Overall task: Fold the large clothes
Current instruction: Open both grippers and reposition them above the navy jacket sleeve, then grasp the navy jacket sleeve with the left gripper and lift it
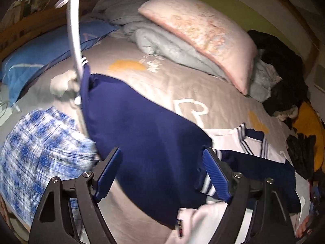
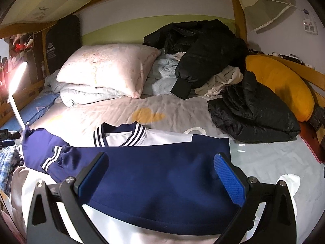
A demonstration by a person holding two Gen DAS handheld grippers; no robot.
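Observation:
A white jacket [image 2: 168, 138] with navy sleeves and a striped collar [image 2: 119, 134] lies flat on the grey bedsheet [image 2: 274, 158]. One navy sleeve [image 2: 158, 174] is folded across its front, under my right gripper [image 2: 161, 158], which is open just above the cloth. In the left wrist view the other navy sleeve [image 1: 142, 132] stretches from the lamp pole down toward me. My left gripper [image 1: 162, 151] straddles it with jaws apart and the blue pads clear of the fabric. The striped cuff [image 1: 207, 185] sits by its right finger. White jacket fabric [image 1: 203, 219] bunches below.
A lit gooseneck lamp [image 2: 16, 81] stands at the bed's left edge. Blue plaid cloth [image 1: 36, 142] and a blue pillow [image 1: 40, 55] lie on the left. A pink pillow [image 2: 105, 67] on a pale quilt, black coats [image 2: 203, 46] and a yellow cushion [image 2: 280, 83] fill the back and right.

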